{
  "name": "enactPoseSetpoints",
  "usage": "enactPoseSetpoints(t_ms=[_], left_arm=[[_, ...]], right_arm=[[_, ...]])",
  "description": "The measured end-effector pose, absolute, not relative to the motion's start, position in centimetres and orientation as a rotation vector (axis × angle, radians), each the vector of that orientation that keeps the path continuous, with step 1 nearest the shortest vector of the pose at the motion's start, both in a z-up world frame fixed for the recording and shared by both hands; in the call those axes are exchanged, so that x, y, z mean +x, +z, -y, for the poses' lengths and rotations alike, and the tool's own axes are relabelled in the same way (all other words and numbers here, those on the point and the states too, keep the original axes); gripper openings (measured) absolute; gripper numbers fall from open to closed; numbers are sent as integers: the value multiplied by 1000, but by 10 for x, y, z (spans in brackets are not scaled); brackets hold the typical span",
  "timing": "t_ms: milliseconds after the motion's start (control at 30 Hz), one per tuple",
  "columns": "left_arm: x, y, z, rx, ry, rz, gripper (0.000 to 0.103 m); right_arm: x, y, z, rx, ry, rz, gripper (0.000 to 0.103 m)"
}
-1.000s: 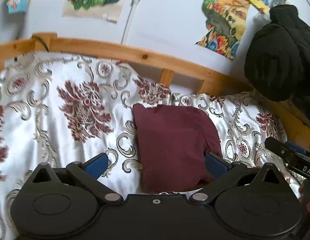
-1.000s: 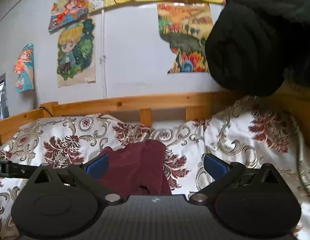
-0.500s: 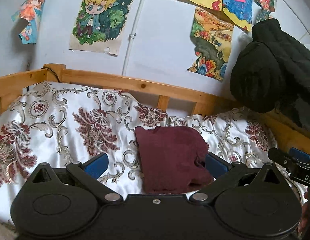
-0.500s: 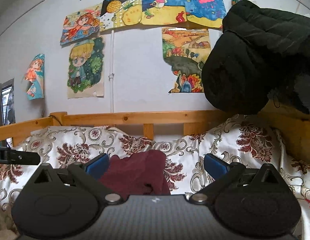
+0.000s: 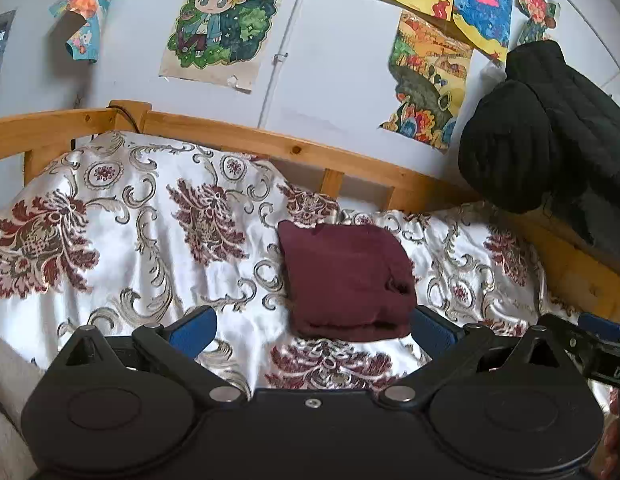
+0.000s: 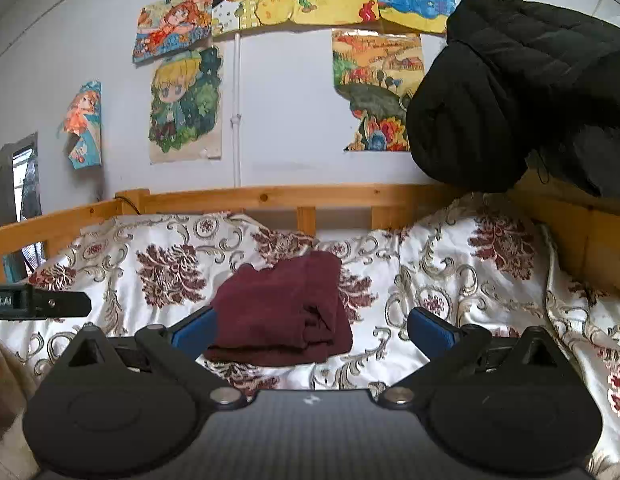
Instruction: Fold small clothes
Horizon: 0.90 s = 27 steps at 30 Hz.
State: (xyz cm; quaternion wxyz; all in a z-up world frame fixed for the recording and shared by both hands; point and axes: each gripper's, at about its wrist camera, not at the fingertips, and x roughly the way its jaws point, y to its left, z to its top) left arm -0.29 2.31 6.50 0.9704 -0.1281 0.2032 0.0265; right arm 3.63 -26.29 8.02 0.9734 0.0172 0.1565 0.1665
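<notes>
Left wrist view: the left gripper (image 5: 311, 326) fills the bottom of the frame, its blue-padded fingers (image 5: 192, 326) spread wide with nothing between them. Just above centre right lies the maroon garment (image 5: 345, 280), a soft, matte knit folded into a thick, roughly square bundle with stacked layers showing along its lower edge. It rests on a glossy white bedspread (image 5: 150, 240) patterned with dark red flowers and grey scrolls, rumpled into shallow creases. The bare spread reaches broadly toward the left of the frame. A varnished wooden bed rail (image 5: 270, 148) bounds the cloth along the top, and a quilted black jacket (image 5: 549, 128) hangs at the upper right. The other tool's black tip pokes in at the lower right edge.

In the right wrist view, the right gripper (image 6: 311, 328) likewise stands spread and empty; the garment sits centre left, partly behind its left finger. Open bedspread extends to the right, up to the wooden side board (image 6: 589, 232).
</notes>
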Motion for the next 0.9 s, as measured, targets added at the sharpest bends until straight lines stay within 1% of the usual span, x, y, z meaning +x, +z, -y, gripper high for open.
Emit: enactPoseSetpoints(t_ms=[167, 333, 600, 900], left_arm=[[1, 57, -17, -179, 121, -442, 102], [9, 49, -19, -173, 161, -498, 102], [14, 45, -12, -116, 136, -514, 102], [13, 45, -10, -105, 134, -515, 102]], right_arm=[[39, 74, 256, 2, 316, -340, 103], [46, 65, 256, -3, 296, -396, 103], [56, 57, 263, 33, 255, -447, 103], [56, 57, 262, 26, 261, -448, 103]])
